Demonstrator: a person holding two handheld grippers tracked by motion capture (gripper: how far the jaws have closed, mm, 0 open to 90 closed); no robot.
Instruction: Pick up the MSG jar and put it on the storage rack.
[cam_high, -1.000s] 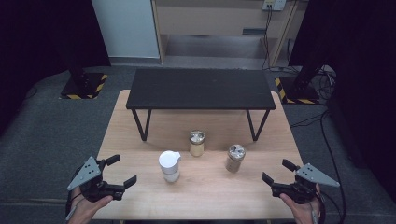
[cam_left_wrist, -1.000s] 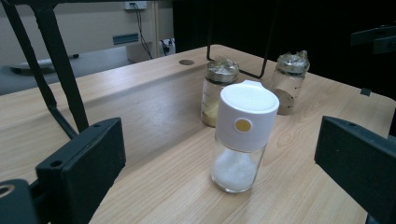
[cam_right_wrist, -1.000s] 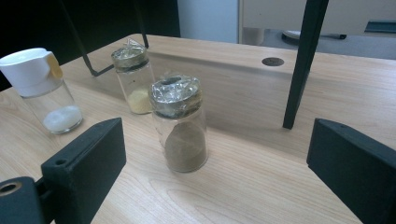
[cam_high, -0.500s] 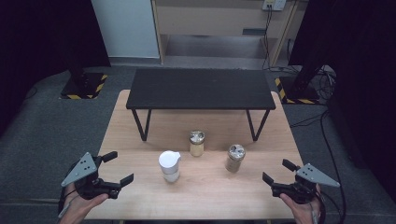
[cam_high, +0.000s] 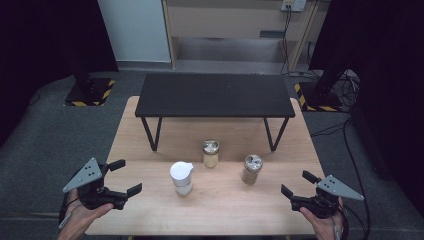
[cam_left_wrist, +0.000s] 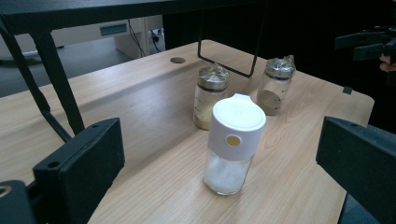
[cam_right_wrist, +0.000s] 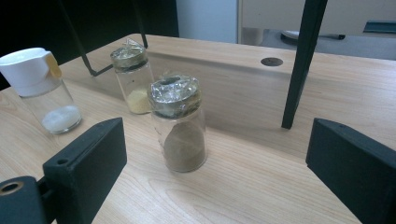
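High view: left gripper (cam_high: 122, 177) and right gripper (cam_high: 295, 183), both with jaws spread and empty, hover at the table's (cam_high: 230, 210) near corners; the white-capped jar (cam_high: 181, 177) stands mid-table, bare wood around.

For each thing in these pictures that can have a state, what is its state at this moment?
White-capped shaker: upright, cap shut, white grains low inside.
Yellow-powder jar: upright, foil over mouth.
Brown-powder jar: upright, foil over mouth.
Left gripper: open, holding nothing.
Right gripper: open, holding nothing.
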